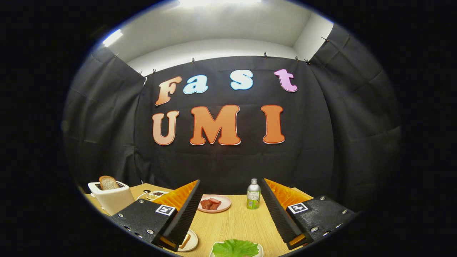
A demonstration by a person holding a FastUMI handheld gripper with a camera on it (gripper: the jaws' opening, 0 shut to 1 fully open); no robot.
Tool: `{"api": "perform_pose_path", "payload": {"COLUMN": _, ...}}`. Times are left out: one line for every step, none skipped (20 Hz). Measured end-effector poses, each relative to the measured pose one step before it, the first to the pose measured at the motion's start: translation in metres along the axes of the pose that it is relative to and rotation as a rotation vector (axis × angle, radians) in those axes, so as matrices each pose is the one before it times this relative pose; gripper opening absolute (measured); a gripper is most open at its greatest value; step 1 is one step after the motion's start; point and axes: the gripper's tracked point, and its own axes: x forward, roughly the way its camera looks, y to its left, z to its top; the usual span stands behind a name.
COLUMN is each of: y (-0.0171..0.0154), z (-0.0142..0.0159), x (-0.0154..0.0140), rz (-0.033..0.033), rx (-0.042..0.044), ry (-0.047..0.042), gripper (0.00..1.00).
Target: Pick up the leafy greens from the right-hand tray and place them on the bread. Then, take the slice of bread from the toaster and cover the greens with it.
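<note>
1. Gripper view: the leafy greens (pixel 235 247) lie on a pale tray (pixel 260 251), low between the two fingers and nearer the camera than their tips.
2. The gripper (pixel 231 184) is spread wide with nothing held; its fingers stand apart to either side of the wooden table (pixel 235 221).
3. A slice of bread (pixel 185 241) rests on a small plate (pixel 192 242) just beside the left finger, partly hidden by it.
4. Beyond the fingertips sit a pink plate (pixel 225 203) with reddish pieces and a small bottle (pixel 253 194).
5. Far left, a white toaster (pixel 112 198) holds an upright bread slice (pixel 108 182).
</note>
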Motion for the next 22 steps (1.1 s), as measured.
{"api": "perform_pose_path", "payload": {"y": -0.00048, "z": -0.00388, "x": -0.00048, "rz": -0.00247, "rx": -0.00238, "ry": 0.01357, "gripper": 0.98}}
{"api": "perform_pose_path", "payload": {"y": -0.00084, "z": -0.00524, "x": -0.00037, "rz": -0.00166, "rx": -0.00184, "ry": 0.01801, "gripper": 0.98}}
{"api": "perform_pose_path", "payload": {"y": -0.00119, "z": -0.00544, "x": 0.00050, "rz": -0.00072, "rx": -0.00131, "ry": 0.01774, "gripper": 0.98}}
{"api": "perform_pose_path", "payload": {"y": 0.00005, "z": -0.00504, "x": -0.00035, "rz": 0.00120, "rx": -0.00139, "ry": 0.01830, "gripper": 0.98}}
{"api": "perform_pose_path", "payload": {"y": -0.00024, "z": -0.00645, "x": 0.00070, "rz": -0.00104, "rx": -0.00200, "ry": 0.02048, "gripper": 0.98}}
{"api": "perform_pose_path", "payload": {"y": -0.00106, "z": -0.00734, "x": 0.00090, "rz": -0.00270, "rx": -0.00225, "ry": 0.02154, "gripper": 0.98}}
{"api": "perform_pose_path", "payload": {"y": -0.00369, "z": -0.00599, "x": 0.00167, "rz": -0.01473, "rx": -0.00016, "ry": 0.02222, "gripper": 0.98}}
{"api": "perform_pose_path", "payload": {"y": -0.00431, "z": -0.00603, "x": 0.00225, "rz": -0.01682, "rx": -0.00105, "ry": 0.02022, "gripper": 0.98}}
{"api": "perform_pose_path", "payload": {"y": -0.00164, "z": -0.00742, "x": 0.00129, "rz": -0.00960, "rx": -0.00301, "ry": 0.02245, "gripper": 0.99}}
{"api": "perform_pose_path", "payload": {"y": -0.00016, "z": -0.00778, "x": 0.00109, "rz": -0.00411, "rx": -0.00250, "ry": 0.02580, "gripper": 0.99}}
{"api": "perform_pose_path", "payload": {"y": -0.00072, "z": -0.00796, "x": 0.00034, "rz": -0.00056, "rx": -0.00123, "ry": 0.02627, "gripper": 0.99}}
{"api": "perform_pose_path", "payload": {"y": 0.00008, "z": -0.00814, "x": 0.00090, "rz": 0.00136, "rx": -0.00035, "ry": 0.02673, "gripper": 0.99}}
{"api": "perform_pose_path", "payload": {"y": -0.00090, "z": -0.00768, "x": 0.00154, "rz": -0.00178, "rx": -0.00026, "ry": 0.02873, "gripper": 0.99}}
{"api": "perform_pose_path", "payload": {"y": -0.00192, "z": -0.00840, "x": 0.00168, "rz": -0.00330, "rx": -0.00070, "ry": 0.02795, "gripper": 0.99}}
{"api": "perform_pose_path", "payload": {"y": -0.00190, "z": -0.00926, "x": 0.00115, "rz": -0.00666, "rx": 0.00034, "ry": 0.03343, "gripper": 0.99}}
{"api": "perform_pose_path", "payload": {"y": -0.00144, "z": -0.00647, "x": 0.00169, "rz": -0.00355, "rx": 0.00152, "ry": 0.02510, "gripper": 0.99}}
{"api": "perform_pose_path", "payload": {"y": -0.00019, "z": -0.00830, "x": 0.00169, "rz": -0.00275, "rx": 0.00156, "ry": 0.03082, "gripper": 0.99}}
{"api": "perform_pose_path", "payload": {"y": -0.00027, "z": -0.00872, "x": 0.00201, "rz": -0.00143, "rx": 0.00163, "ry": 0.03227, "gripper": 0.99}}
{"api": "perform_pose_path", "payload": {"y": 0.00055, "z": -0.00875, "x": 0.00149, "rz": -0.00078, "rx": 0.00077, "ry": 0.03311, "gripper": 0.99}}
{"api": "perform_pose_path", "payload": {"y": 0.00101, "z": -0.00830, "x": 0.00245, "rz": 0.00122, "rx": -0.00071, "ry": 0.03144, "gripper": 0.99}}
{"api": "perform_pose_path", "payload": {"y": 0.00145, "z": -0.00933, "x": 0.00238, "rz": 0.00265, "rx": -0.00483, "ry": 0.03470, "gripper": 0.99}}
{"api": "perform_pose_path", "payload": {"y": 0.00089, "z": -0.00858, "x": 0.00205, "rz": 0.00142, "rx": -0.00577, "ry": 0.03288, "gripper": 0.99}}
